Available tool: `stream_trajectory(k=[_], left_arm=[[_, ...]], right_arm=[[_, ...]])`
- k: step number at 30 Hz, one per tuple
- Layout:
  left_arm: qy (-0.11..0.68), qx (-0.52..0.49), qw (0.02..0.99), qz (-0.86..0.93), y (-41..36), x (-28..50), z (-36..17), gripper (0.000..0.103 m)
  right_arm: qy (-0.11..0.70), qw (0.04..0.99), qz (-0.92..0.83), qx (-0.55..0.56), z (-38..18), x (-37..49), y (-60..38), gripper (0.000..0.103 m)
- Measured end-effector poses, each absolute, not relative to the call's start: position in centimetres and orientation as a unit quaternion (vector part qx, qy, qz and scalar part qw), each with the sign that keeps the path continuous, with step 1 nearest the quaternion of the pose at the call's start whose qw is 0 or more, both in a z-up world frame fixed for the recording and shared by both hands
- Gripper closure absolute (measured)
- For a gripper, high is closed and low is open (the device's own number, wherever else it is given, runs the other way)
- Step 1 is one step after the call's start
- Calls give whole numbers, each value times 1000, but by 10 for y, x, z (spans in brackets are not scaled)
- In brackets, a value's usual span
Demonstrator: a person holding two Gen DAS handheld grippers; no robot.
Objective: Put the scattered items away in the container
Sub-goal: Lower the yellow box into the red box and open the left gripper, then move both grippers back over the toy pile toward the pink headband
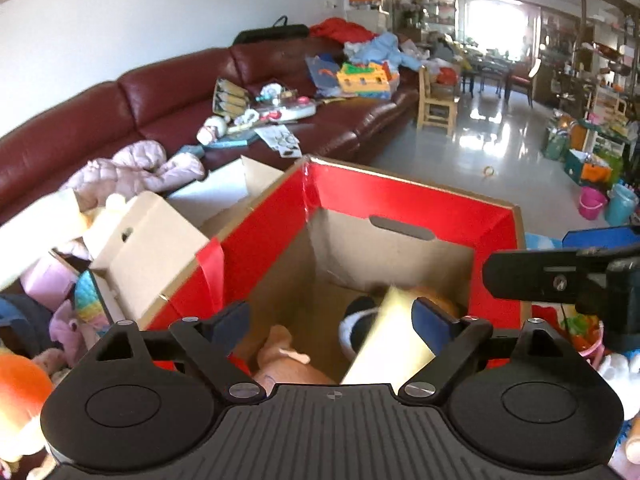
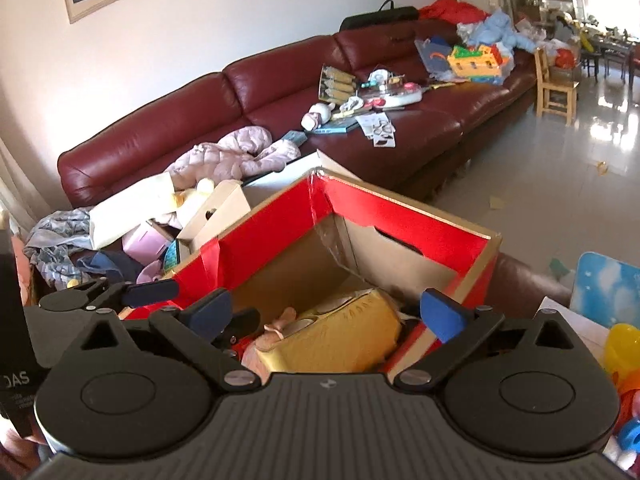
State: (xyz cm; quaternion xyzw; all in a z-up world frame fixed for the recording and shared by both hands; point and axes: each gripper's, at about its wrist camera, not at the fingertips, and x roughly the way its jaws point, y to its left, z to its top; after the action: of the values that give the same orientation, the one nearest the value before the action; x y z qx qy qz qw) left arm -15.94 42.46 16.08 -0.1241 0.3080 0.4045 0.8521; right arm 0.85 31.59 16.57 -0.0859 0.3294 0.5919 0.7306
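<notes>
Right wrist view, yellow item (image 2: 340,336) inside box (image 2: 400,208), rim clear

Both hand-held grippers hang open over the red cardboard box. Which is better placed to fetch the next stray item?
Probably the left hand-held gripper: soft toys are piled just left of the red cardboard box. The right hand-held gripper is open too.

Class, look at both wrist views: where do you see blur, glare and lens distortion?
Left wrist view: the yellow item dropping into the red-lined box is smeared by motion blur; window light is blown out and glares off the floor. Right wrist view: the yellow item is sharper; the fisheye lens bends the sofa and tilts the walls.
</notes>
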Motion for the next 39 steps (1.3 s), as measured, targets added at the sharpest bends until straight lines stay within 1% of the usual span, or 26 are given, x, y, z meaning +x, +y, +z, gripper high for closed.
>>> stream_trajectory(k=[8,15,22,29,39], left_arm=[[320,-142,848,398,415,-159,147,7],[316,-129,854,392,398,-156,146,4],[315,-128,857,388,391,-154,149,4],[313,-114,866,373,373,-145,154,3],[313,-71,889,326,326,-116,161,3]], right_arm=[[359,731,574,-87,156,16,309,3],[354,732,574,-93,161,14,294,2],[356,736,569,-93,162,14,285,2],[357,738,564,-101,164,18,268,2],[354,755,543,-98,170,32,215,2]])
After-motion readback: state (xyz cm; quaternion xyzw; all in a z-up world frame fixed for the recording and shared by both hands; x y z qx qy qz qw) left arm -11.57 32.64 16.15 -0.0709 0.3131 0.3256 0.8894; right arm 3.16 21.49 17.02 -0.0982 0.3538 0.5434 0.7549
